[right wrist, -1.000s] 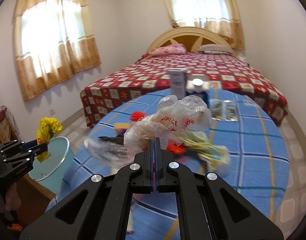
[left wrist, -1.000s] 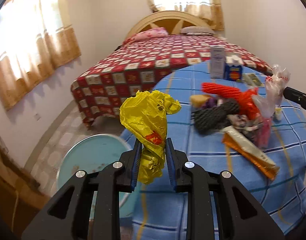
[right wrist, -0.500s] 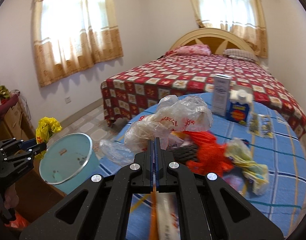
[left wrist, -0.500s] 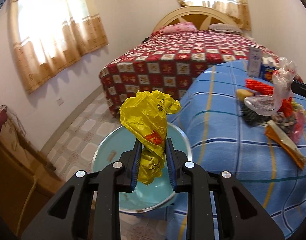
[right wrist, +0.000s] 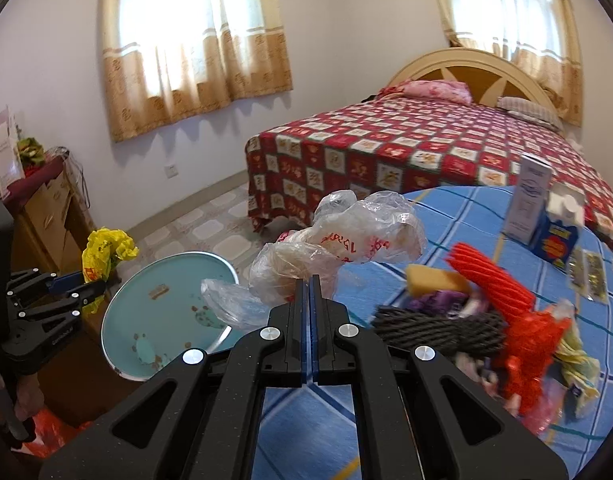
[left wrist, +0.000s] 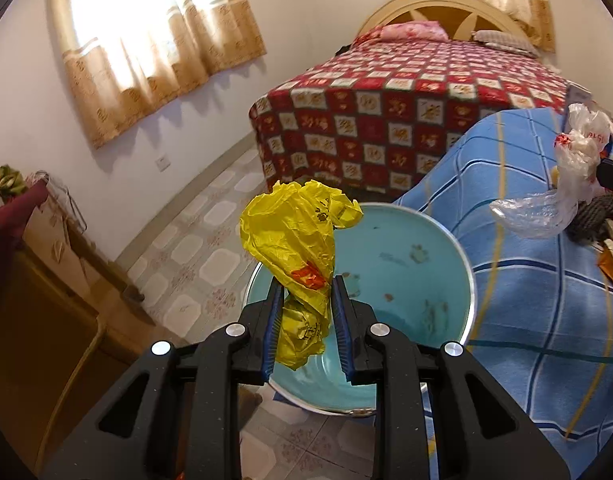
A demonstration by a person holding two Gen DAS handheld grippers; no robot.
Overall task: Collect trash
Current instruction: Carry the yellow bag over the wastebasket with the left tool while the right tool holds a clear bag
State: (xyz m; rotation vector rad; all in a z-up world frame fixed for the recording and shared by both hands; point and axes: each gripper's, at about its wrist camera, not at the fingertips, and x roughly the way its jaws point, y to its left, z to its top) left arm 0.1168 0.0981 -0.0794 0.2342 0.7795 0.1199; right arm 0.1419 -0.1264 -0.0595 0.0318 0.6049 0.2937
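Collected so far, in transit:
- Yellow bag (left wrist: pixel 296 236): crumpled, clamped between the pads of the left tongs (left wrist: pixel 306 312), hanging just above the near rim of the bin (left wrist: pixel 464 264). Not yet dropped.
- Clear bag (right wrist: pixel 346 240) with red lettering: pinched in the fully clenched right tongs (right wrist: pixel 310 304), a loose tail trailing toward the bin. Positioned over the table (right wrist: pixel 458 216) edge, near the bin but not over its mouth.

Receptacle:
- Bin: round, turquoise inside, metal rim, standing on the floor just beside the table. Nearly bare inside; only a few small scraps and stains on the bottom. No bags in it.

Left on the table, uncollected:
- Red ridged piece (right wrist: pixel 494 276) with red netting below it.
- Yellow sponge (right wrist: pixel 430 284), touching the red piece.
- Dark rope coil (right wrist: pixel 434 328), in front of the sponge.
- Purple scrap, pale wrappers, a pinkish bag at the heap's right; blurred, not told apart.
- White carton (right wrist: pixel 530 200) and blue box (right wrist: pixel 554 236), upright at the far edge; trash or not, cannot say.
- Flat sachets beside the blue box.

Status, as judged:
- Early stage. Two items lifted, none deposited.
- Next due: release of the yellow bag into the bin, then the clear bag.
- Bulk of the heap outstanding; several more trips likely.
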